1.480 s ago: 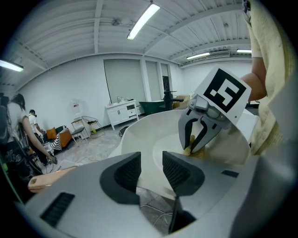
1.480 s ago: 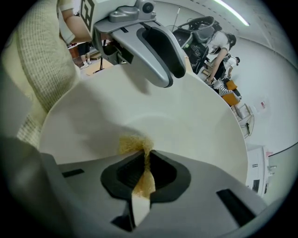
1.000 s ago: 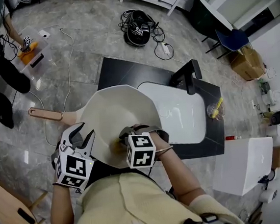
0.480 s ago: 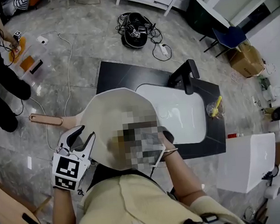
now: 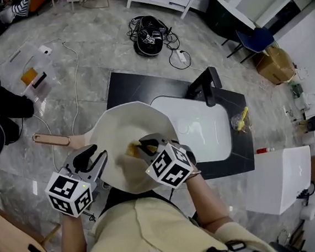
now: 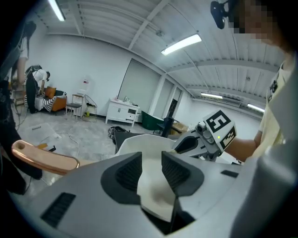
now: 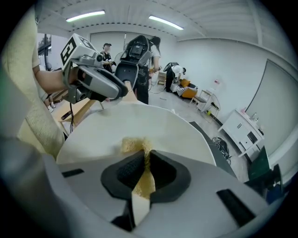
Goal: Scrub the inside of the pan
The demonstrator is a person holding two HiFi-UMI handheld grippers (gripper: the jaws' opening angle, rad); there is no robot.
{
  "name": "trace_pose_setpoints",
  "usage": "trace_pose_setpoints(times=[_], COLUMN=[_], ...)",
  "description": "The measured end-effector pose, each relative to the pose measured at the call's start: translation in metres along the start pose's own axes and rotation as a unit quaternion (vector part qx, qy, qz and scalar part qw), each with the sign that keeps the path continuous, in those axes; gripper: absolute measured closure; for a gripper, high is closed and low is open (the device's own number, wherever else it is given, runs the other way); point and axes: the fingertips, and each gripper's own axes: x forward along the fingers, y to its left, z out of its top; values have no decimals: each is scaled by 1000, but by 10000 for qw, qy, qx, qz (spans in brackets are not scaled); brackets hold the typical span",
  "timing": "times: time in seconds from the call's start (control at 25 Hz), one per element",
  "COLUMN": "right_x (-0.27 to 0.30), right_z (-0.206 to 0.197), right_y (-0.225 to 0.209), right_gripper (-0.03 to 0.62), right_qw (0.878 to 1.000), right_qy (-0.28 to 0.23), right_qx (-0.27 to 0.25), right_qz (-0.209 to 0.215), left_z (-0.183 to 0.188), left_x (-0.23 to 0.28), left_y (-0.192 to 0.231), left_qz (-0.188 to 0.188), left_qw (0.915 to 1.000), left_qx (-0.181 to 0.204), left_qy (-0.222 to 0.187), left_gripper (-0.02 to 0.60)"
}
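A cream pan (image 5: 125,126) with a copper-coloured handle (image 5: 51,139) is held tilted over the left end of the black counter (image 5: 128,84). My left gripper (image 5: 94,155) grips the pan's rim near the handle; its jaws have just been closing, with the pan wall (image 6: 153,186) between the pads. My right gripper (image 5: 143,147) is shut on a yellow sponge (image 5: 132,149) and hangs over the inside of the pan. In the right gripper view the sponge (image 7: 135,144) sticks out past the jaws above the pan's inner surface (image 7: 139,123). Whether the sponge touches the pan I cannot tell.
A white sink (image 5: 202,126) with a black faucet (image 5: 209,84) lies right of the pan. A cup with a yellow brush (image 5: 241,121) stands on the counter's right end. Cables and a black bag (image 5: 151,32) lie on the floor. A white box (image 5: 274,183) stands at right.
My right gripper has risen and rolled, so the sponge now shows at its tips. The left gripper has rolled too, still at the pan's rim.
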Motion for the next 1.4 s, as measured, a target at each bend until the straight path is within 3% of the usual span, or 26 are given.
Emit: trace_pose_setpoints(times=[0.48, 0.64, 1.08, 1.4], right_x=[-18, -20, -26, -26], right_z=[-3, 0, 0, -3], right_y=[-25, -26, -36, -34], right_gripper=[549, 549, 553, 553], right_qw=[9883, 9843, 9731, 9728], right_qy=[-556, -703, -945, -914], right_qx=[1314, 1496, 1958, 1991], right_qz=[-534, -625, -765, -756], left_z=[-1, -3, -16, -18], left_x=[8, 9, 9, 8], left_y=[-2, -2, 9, 9], left_qz=[174, 236, 838, 951], left_qw=[9991, 9986, 9921, 9899], left_qx=[-127, -105, 233, 341], left_qy=[361, 461, 907, 993], left_gripper=[492, 497, 525, 531])
